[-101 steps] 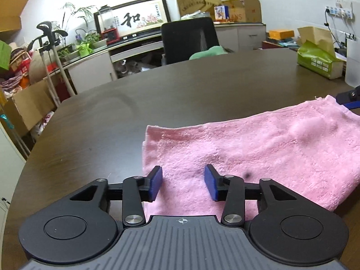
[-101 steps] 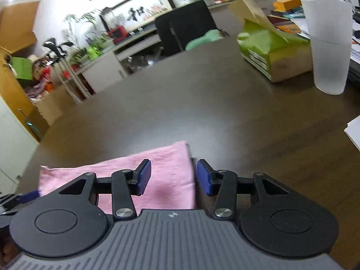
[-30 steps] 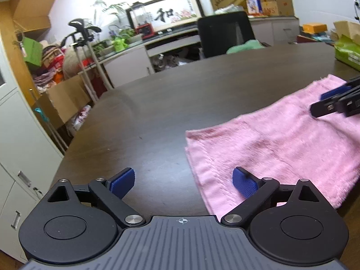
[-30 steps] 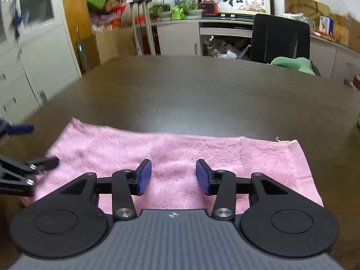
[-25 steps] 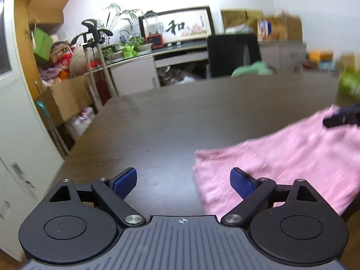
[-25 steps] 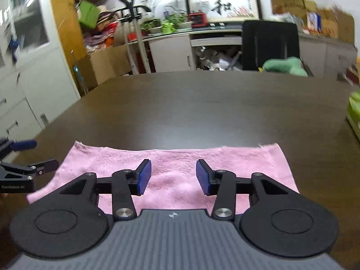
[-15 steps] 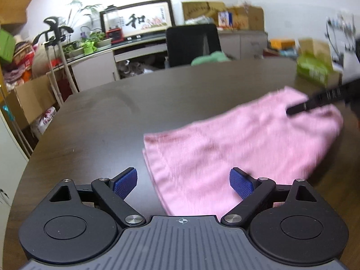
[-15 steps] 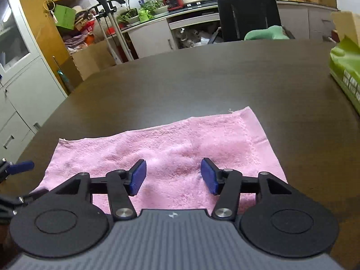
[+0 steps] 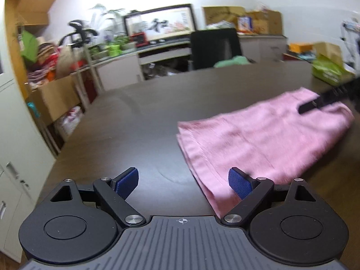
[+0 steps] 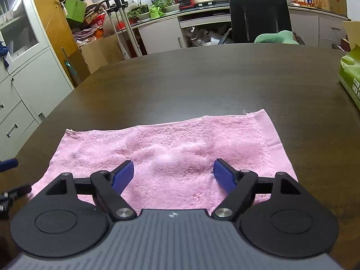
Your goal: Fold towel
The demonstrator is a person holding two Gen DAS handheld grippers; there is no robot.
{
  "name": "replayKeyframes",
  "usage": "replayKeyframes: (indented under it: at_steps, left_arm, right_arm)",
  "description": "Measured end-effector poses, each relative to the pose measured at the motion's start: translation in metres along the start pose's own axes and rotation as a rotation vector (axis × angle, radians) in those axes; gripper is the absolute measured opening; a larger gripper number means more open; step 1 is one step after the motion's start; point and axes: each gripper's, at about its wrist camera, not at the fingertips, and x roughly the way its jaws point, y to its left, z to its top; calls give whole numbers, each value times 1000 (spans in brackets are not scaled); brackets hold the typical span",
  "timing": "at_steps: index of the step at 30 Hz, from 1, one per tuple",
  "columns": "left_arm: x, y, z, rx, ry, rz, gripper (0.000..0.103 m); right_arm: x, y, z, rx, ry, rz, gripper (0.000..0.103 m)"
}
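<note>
A pink towel (image 10: 171,148) lies flat on the dark table (image 10: 202,83), doubled over with stacked edges at its left end (image 9: 191,148). My right gripper (image 10: 174,175) hovers over the towel's near middle. Its jaws are opening, and nothing is pinched between the blue pads (image 10: 122,176). My left gripper (image 9: 183,180) stands open at the towel's left end, with its right finger (image 9: 239,182) over the near corner and its left finger over bare table. In the left wrist view one right finger (image 9: 315,104) shows above the towel's far end. The left fingertips (image 10: 9,164) show at the edge of the right wrist view.
A green tissue pack (image 10: 351,83) sits at the table's right side. A black chair (image 10: 258,18) with a green cloth stands behind the far edge. Grey cabinets (image 10: 20,90) and cardboard boxes line the left wall. Bare table spreads beyond the towel.
The right gripper's jaws have spread wider over the towel. The left gripper, open throughout, has shifted left, so the towel now lies toward its right finger.
</note>
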Motion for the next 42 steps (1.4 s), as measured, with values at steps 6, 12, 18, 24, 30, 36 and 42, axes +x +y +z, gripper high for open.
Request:
replayKeyframes:
  at_steps: [6,12,18,24,30,36,42]
  left_arm:
    - [-2,-17,-15,169,59,84,80]
    - [-12,-4,-16,113,48,53,80]
    - [-22,13,19,-103,-76,-69,90]
    - [18,-22,48,-142,-41,-197,92]
    - [64,-39,40,-86,82,-123,91]
    - [69,-32,29,-31,64,-134,101]
    - [74,-24,27,0,50,-194,103]
  right_arm:
    - [-1,-3,0,7,1,17,82]
    - [-4,1,0,4,10,11,87]
    - [-17,-13,4,92,-45,68,87]
    - [-38,-31,8,165,-124,90,87]
    - [-48,-57,9,270,-146,75,88]
    - [-51,-76,6,320,-148,29,88]
    - [-35,-87,2,363,-82,42,88]
